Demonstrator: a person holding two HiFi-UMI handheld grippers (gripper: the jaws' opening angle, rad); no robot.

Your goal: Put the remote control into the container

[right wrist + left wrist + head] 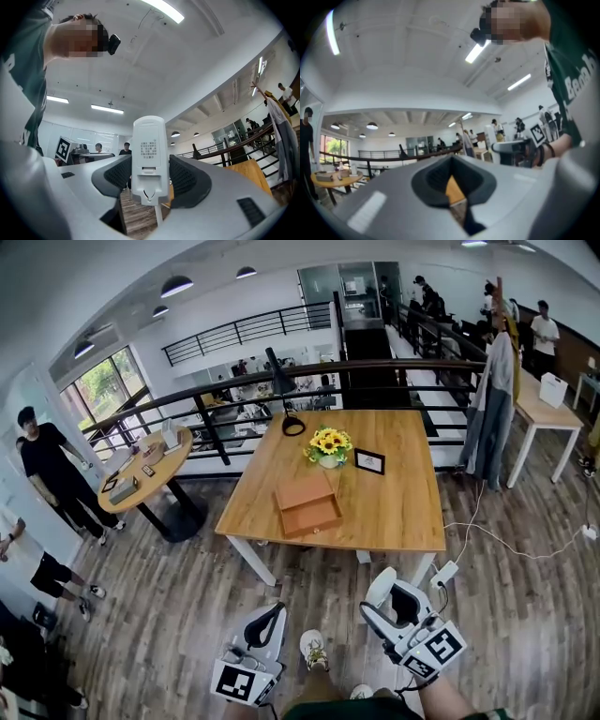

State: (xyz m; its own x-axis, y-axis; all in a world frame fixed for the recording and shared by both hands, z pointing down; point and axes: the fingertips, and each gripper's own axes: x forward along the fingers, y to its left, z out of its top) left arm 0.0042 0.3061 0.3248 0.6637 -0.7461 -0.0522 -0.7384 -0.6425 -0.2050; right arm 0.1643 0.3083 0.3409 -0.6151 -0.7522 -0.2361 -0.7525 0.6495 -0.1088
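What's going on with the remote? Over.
Right gripper shut on remote. Left gripper shut, empty. Box open on table, well ahead. Nothing seen blocking.

Open office mezzanine: railing (234,381), wooden table (403,512), pendant lamps (176,285).

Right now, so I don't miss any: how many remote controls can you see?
1. The white remote control is clamped in the right gripper. None shows on the wooden table; the things on the round table are too small to tell.
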